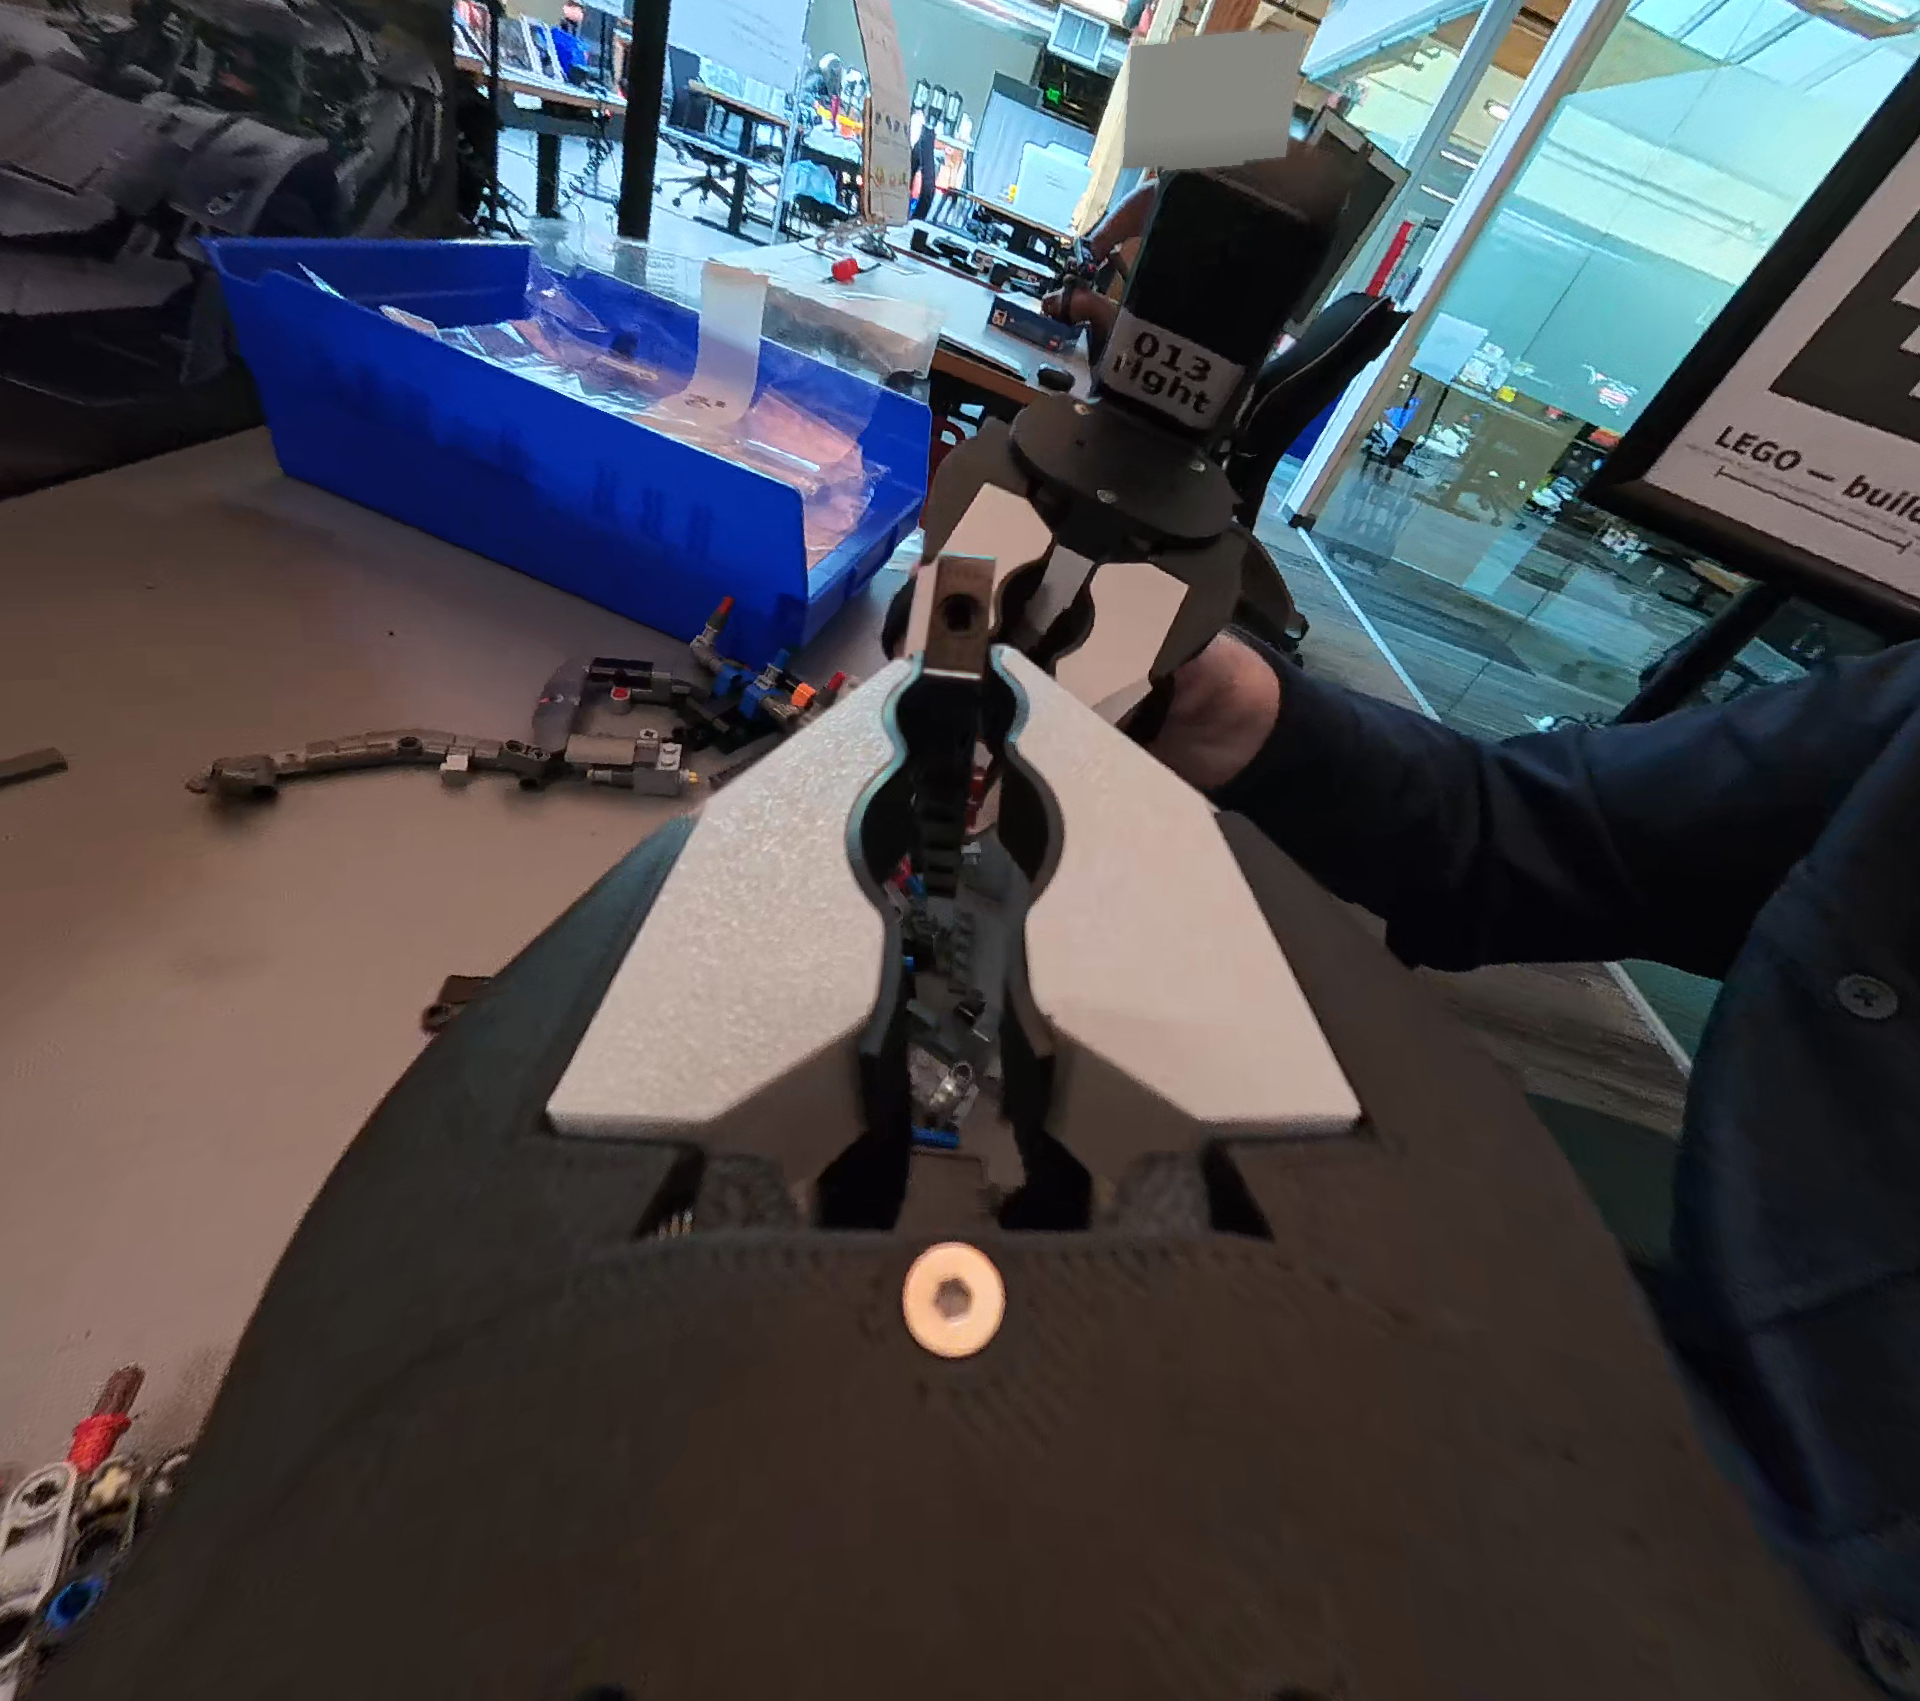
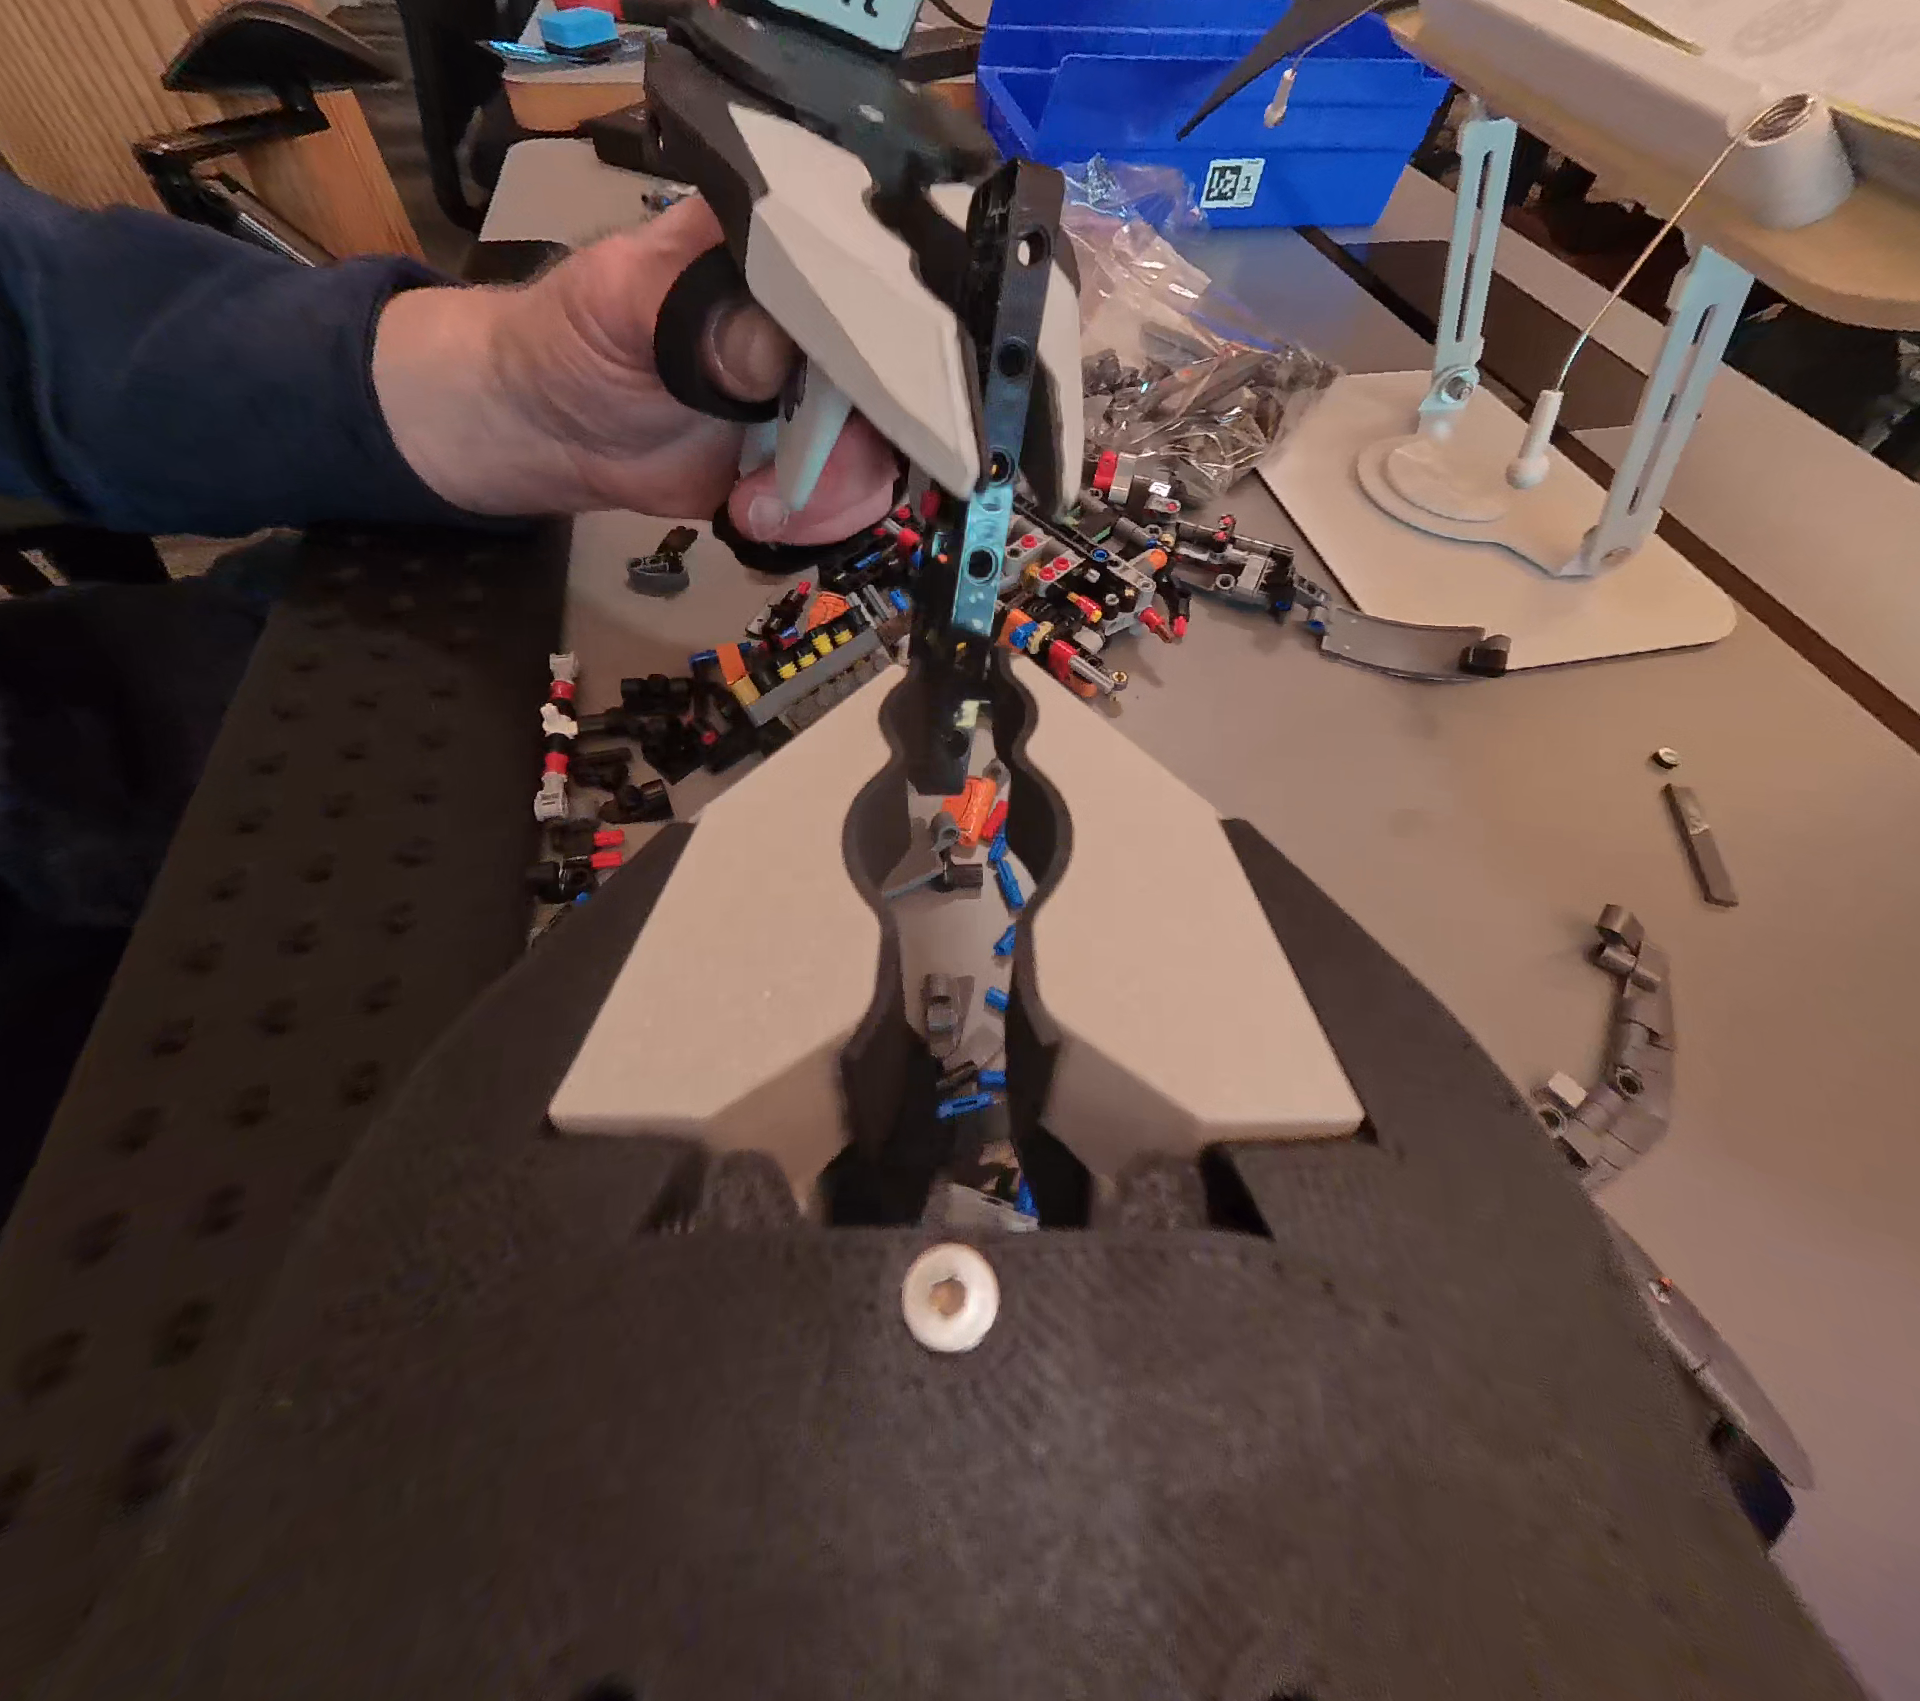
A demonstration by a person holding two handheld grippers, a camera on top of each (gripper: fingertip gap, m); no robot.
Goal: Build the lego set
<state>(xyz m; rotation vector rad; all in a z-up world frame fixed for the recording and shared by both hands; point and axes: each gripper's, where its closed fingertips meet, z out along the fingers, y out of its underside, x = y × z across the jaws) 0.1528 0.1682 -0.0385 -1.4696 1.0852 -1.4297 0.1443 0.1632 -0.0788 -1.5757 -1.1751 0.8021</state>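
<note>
A long black Lego beam with round holes [image 2: 1010, 363] is held in the air between both grippers. My right gripper [image 2: 951, 685] is shut on its lower end. My left gripper [image 2: 1003, 477], held by a hand, grips its upper part. In the left wrist view my left gripper [image 1: 956, 664] is shut on the beam, whose end [image 1: 958, 612] sticks out past the fingertips. The right gripper [image 1: 1023, 654] faces it from just beyond. A pile of small coloured Lego parts [image 2: 935, 612] lies on the grey table [image 2: 1351, 820] below.
A blue bin [image 1: 540, 425] with clear plastic bags stands at the back. A partly built grey and black assembly [image 1: 623, 737] lies beside it. A booklet stand [image 2: 1507, 456], a bag of parts [image 2: 1195, 384], a curved grey piece [image 2: 1621, 1059] and a black strip [image 2: 1699, 841] are on the right. The left gripper's tips are roughly 4 centimeters from the right gripper's. The right tips stand about 20 centimeters off the curved grey piece [image 2: 1621, 1059]. Look for it in the left wrist view [image 1: 384, 755] too.
</note>
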